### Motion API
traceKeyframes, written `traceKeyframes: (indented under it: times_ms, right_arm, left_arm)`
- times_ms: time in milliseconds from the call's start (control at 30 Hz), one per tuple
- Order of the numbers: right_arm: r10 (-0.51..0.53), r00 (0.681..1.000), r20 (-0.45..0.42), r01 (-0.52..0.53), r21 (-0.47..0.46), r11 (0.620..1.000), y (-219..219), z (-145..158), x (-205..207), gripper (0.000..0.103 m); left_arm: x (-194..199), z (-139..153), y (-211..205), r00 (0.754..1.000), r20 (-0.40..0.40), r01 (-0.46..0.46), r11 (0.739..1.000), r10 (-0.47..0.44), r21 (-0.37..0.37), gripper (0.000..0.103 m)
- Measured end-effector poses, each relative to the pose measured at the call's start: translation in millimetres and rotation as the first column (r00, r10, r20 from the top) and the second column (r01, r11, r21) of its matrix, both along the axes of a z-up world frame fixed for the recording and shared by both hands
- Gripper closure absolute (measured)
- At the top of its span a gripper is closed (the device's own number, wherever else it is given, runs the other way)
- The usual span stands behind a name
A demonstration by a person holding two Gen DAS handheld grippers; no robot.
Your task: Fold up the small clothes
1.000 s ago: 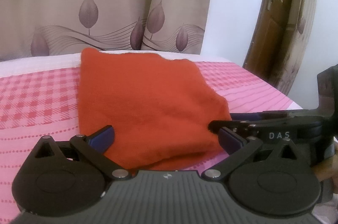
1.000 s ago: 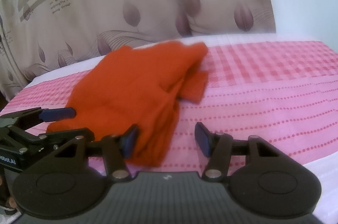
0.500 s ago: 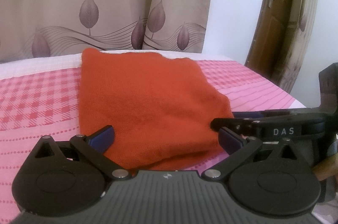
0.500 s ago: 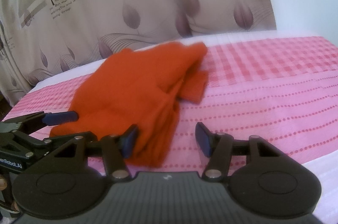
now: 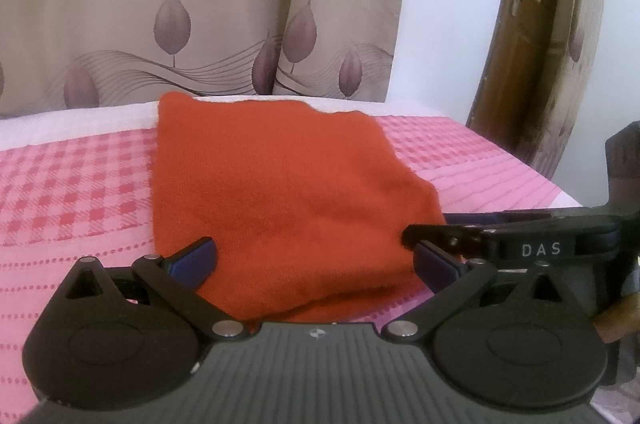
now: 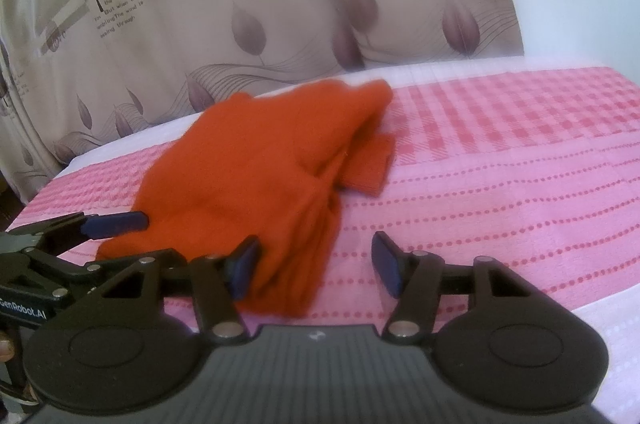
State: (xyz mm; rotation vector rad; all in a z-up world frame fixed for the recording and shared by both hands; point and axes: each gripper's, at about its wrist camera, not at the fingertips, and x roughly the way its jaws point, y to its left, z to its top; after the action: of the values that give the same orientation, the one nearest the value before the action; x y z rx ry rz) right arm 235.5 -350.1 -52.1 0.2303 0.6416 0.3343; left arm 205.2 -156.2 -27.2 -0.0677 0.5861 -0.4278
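Here the folded orange garment (image 5: 280, 199) lies rumpled, both tongs (image 5: 314, 260) (image 6: 316, 264) apart.

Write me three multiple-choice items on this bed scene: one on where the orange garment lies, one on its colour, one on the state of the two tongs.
1. Where does the folded orange garment lie?
A. On the pink checked bedspread
B. On the floor
C. Hung on the curtain

2. What colour are the pads of the tongs?
A. Yellow
B. Dark blue
C. White

3. How do the left tongs and right tongs stand?
A. Both open, gripping nothing
B. Both clamped on the garment
C. One lifting the garment

Answers:
1 A, the garment rests flat on the bedspread.
2 B, the pads show dark blue in both views.
3 A, the jaws stand apart with the near edge of the garment between them, unpinched.
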Motion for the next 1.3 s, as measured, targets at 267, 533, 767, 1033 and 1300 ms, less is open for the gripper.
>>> traceKeyframes:
  times_ms: [267,533,767,1033,1300]
  right_arm:
    - [0.014,1.000,-0.006,-0.014,0.018,1.000,-1.2,0.5,1.5,0.036]
    - [0.086,0.993,-0.076,-0.065,0.248,0.967,-29.5,0.0,14.1,0.018]
    - [0.113,0.984,-0.136,-0.068,0.300,0.952,-31.8,2.2,57.9,0.019]
    - [0.181,0.967,-0.181,-0.096,0.399,0.912,-30.1,-3.4,113.9,0.020]
    - [0.305,0.943,-0.130,-0.218,0.451,0.865,-17.2,-12.0,136.7,0.019]
  left_arm:
    - [-9.8,6.4,23.8,0.999,0.034,-0.007,0.990,0.012,-0.141,0.000]
    - [25.9,15.6,79.1,0.995,-0.095,-0.039,0.942,0.008,-0.334,0.000]
    - [88.5,-1.6,100.8,0.961,-0.259,-0.027,0.900,-0.096,-0.435,0.000]
    - [137.0,-21.6,112.1,0.929,-0.295,0.008,0.810,-0.223,-0.586,0.000]
    - [147.6,-25.8,83.3,0.922,-0.225,0.158,0.837,-0.314,-0.523,0.001]
